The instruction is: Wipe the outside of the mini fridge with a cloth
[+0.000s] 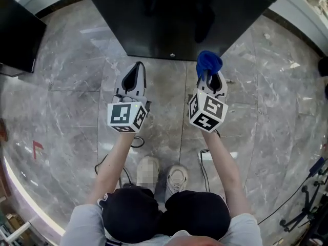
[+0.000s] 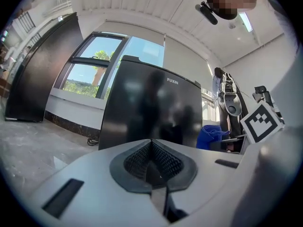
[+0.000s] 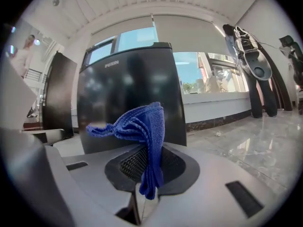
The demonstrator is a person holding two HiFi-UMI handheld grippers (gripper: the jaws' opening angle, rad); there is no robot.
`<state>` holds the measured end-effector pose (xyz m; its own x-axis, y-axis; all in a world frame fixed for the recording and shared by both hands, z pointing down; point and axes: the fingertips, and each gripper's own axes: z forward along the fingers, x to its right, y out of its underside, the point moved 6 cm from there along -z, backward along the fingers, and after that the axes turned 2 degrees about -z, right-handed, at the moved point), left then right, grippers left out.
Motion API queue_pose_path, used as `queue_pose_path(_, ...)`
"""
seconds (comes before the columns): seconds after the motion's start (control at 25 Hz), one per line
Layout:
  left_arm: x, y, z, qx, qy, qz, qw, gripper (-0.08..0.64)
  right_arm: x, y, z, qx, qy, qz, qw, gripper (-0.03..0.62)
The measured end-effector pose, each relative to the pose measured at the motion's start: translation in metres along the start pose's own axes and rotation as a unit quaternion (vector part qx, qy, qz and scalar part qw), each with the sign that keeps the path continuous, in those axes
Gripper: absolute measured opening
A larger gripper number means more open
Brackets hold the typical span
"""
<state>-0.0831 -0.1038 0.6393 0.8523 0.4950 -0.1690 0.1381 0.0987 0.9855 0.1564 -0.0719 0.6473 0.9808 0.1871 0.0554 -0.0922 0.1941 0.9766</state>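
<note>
- While both grippers are held low over the floor, the mini fridge point(image 1: 174, 19) stands upright just in front of them. It is a smooth, glossy black box with its long axis vertical. Its flat front faces the person, with small pale lettering near the top edge.
- The right gripper point(image 3: 147, 162) has its jaws clenched on the cloth point(image 3: 142, 131). This is a blue cloth with a ribbed, knitted surface, folded into a thick strip.
- The strip rises from the ridged dark pads and points towards the fridge front. Its loose upper end bends over to the left.
- The left gripper point(image 2: 152, 148) has its jaws pressed together with nothing between them, and it also points at the fridge.
- The floor point(image 1: 66, 111) is made of polished grey marbled tiles that reflect light.
- The head view shows the person's forearms and pale shoes point(image 1: 177, 178), and the cloth just at the fridge's lower front edge. I cannot tell from any view whether the cloth touches the fridge.
- The gripper views show what the head view does not: a window point(image 2: 94, 65) behind the fridge, and a taller black cabinet point(image 2: 42, 70) to its left.
</note>
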Motion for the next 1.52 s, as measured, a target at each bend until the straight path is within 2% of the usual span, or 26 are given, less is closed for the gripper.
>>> queue_pose_path(0.08, 0.005, -0.006, 0.000, -0.003, -0.001, -0.001, 1.0000, 0.005, -0.014, -0.006, -0.007, 0.000, -0.024, -0.006, 1.000, 0.071)
queue_pose_path(0.2, 0.012, -0.021, 0.011, 0.001, 0.004, 0.004, 1.0000, 0.005, -0.025, -0.022, -0.008, 0.008, -0.038, -0.011, 0.999, 0.071)
queue_pose_path(0.4, 0.028, -0.063, 0.032, 0.024, 0.032, 0.046, 0.9981, 0.005, -0.032, -0.063, -0.005, 0.038, -0.059, -0.028, 0.997, 0.072)
queue_pose_path(0.6, 0.037, -0.119, 0.050, 0.049, 0.047, 0.050, 0.9964, 0.005, -0.028, -0.117, 0.002, 0.057, -0.060, -0.028, 0.996, 0.071)
queue_pose_path(0.8, 0.047, -0.194, 0.068, 0.077, 0.060, 0.061, 0.9933, 0.005, -0.036, -0.193, -0.002, 0.083, -0.072, -0.027, 0.994, 0.072)
queue_pose_path(0.96, 0.066, -0.273, 0.068, 0.070, 0.055, 0.054, 0.9946, 0.005, -0.037, -0.264, -0.021, 0.062, -0.053, -0.018, 0.996, 0.072)
queue_pose_path(1.12, 0.079, -0.382, 0.064, 0.059, 0.043, 0.063, 0.9953, 0.005, -0.037, -0.363, -0.052, 0.050, -0.028, -0.031, 0.998, 0.072)
queue_pose_path(1.24, 0.089, -0.459, 0.065, 0.048, 0.030, 0.055, 0.9969, 0.005, -0.039, -0.438, -0.067, 0.042, -0.030, -0.053, 0.997, 0.072)
queue_pose_path(1.36, 0.101, -0.542, 0.060, 0.031, 0.015, 0.045, 0.9984, 0.005, -0.044, -0.524, -0.080, 0.031, -0.034, -0.039, 0.998, 0.071)
queue_pose_path(1.52, 0.131, -0.670, 0.054, 0.015, 0.009, 0.036, 0.9992, 0.005, -0.048, -0.663, -0.104, 0.023, -0.032, -0.009, 0.999, 0.071)
